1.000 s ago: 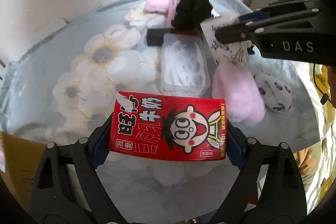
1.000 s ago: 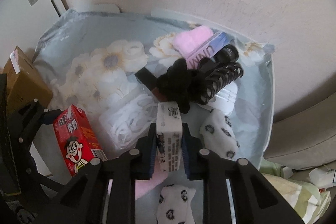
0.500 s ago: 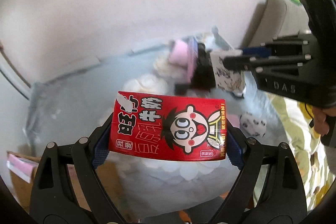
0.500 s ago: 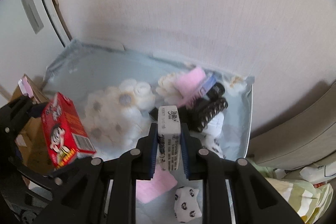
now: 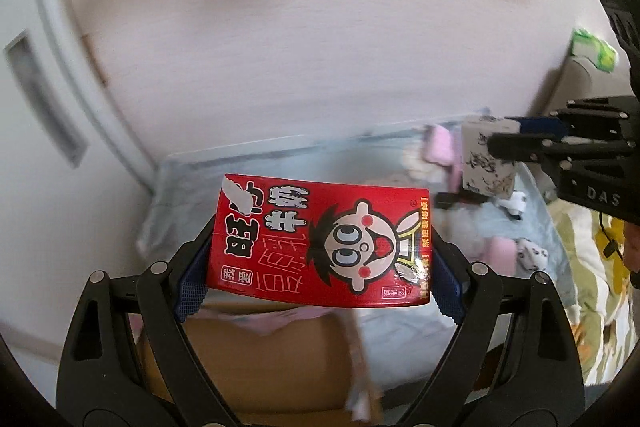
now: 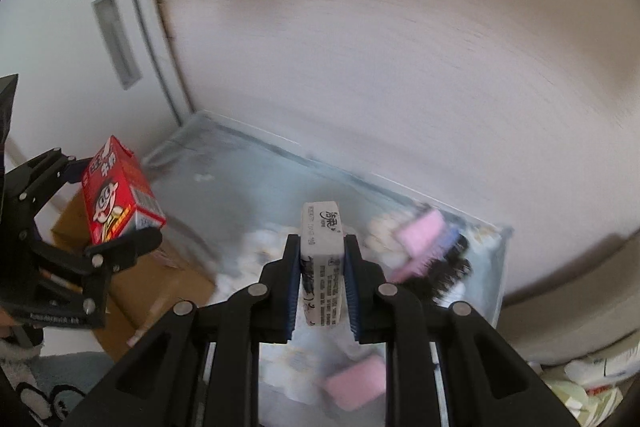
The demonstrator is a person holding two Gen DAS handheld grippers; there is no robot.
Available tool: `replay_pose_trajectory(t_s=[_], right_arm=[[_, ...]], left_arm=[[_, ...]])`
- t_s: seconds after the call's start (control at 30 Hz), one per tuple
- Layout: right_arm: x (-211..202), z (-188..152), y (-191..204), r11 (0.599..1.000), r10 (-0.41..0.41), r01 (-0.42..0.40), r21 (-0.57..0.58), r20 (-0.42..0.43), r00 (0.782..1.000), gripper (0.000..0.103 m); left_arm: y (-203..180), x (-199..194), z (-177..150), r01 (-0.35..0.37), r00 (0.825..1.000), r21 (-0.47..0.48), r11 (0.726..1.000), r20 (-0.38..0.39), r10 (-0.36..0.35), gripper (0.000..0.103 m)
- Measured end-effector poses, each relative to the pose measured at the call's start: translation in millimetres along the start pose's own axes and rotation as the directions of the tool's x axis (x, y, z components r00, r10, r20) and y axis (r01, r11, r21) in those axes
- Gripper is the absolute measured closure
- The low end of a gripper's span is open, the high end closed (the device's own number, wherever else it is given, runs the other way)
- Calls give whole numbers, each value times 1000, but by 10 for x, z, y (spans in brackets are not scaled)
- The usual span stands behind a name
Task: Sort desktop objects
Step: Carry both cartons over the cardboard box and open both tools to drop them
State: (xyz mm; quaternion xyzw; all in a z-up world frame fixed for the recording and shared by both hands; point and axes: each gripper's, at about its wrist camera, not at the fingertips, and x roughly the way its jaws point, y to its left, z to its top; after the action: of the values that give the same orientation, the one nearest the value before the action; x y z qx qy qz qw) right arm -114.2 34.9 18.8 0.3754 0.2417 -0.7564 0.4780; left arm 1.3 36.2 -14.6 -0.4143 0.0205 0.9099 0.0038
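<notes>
My left gripper (image 5: 320,263) is shut on a red milk carton (image 5: 320,241) with a cartoon face, held in the air above a brown cardboard box (image 5: 256,359). It also shows at the left of the right wrist view (image 6: 120,195). My right gripper (image 6: 322,267) is shut on a white tissue pack (image 6: 323,267), held high above the table; it shows in the left wrist view (image 5: 486,163) too. Blurred on the flowered tablecloth (image 6: 248,167) below lie pink items (image 6: 420,233) and a black hair clip (image 6: 448,273).
The cardboard box (image 6: 160,283) stands beside the table's left edge. A white wall and door frame (image 6: 148,27) are behind. A grey sofa (image 6: 580,307) and patterned bedding (image 5: 588,267) lie to the right. Another pink item (image 6: 356,385) lies near the table's front.
Both grippers have risen well above the table with their loads. The left gripper has carried the carton to the left, over the cardboard box. The table items now look smaller and blurred.
</notes>
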Motion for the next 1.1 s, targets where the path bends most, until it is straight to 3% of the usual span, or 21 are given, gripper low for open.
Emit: replay_pose_trajectory(t_s=[0.17, 0.5, 0.87, 1.1], right_arm=[[132, 74, 475, 994, 86, -86, -63, -2, 996, 84], [676, -1, 1318, 955, 239, -259, -141, -145, 960, 84], [1174, -240, 1829, 925, 287, -346, -159, -308, 907, 84], [1344, -354, 1878, 925, 283, -354, -141, -370, 885, 84]], left_arm=[[425, -75, -133, -54, 998, -49, 997, -20, 53, 14], [1074, -31, -463, -124, 990, -110, 986, -88, 114, 14], [1681, 246, -1025, -200, 964, -182, 963, -213, 159, 14], [1730, 359, -1229, -207, 954, -189, 960, -255, 156, 14]])
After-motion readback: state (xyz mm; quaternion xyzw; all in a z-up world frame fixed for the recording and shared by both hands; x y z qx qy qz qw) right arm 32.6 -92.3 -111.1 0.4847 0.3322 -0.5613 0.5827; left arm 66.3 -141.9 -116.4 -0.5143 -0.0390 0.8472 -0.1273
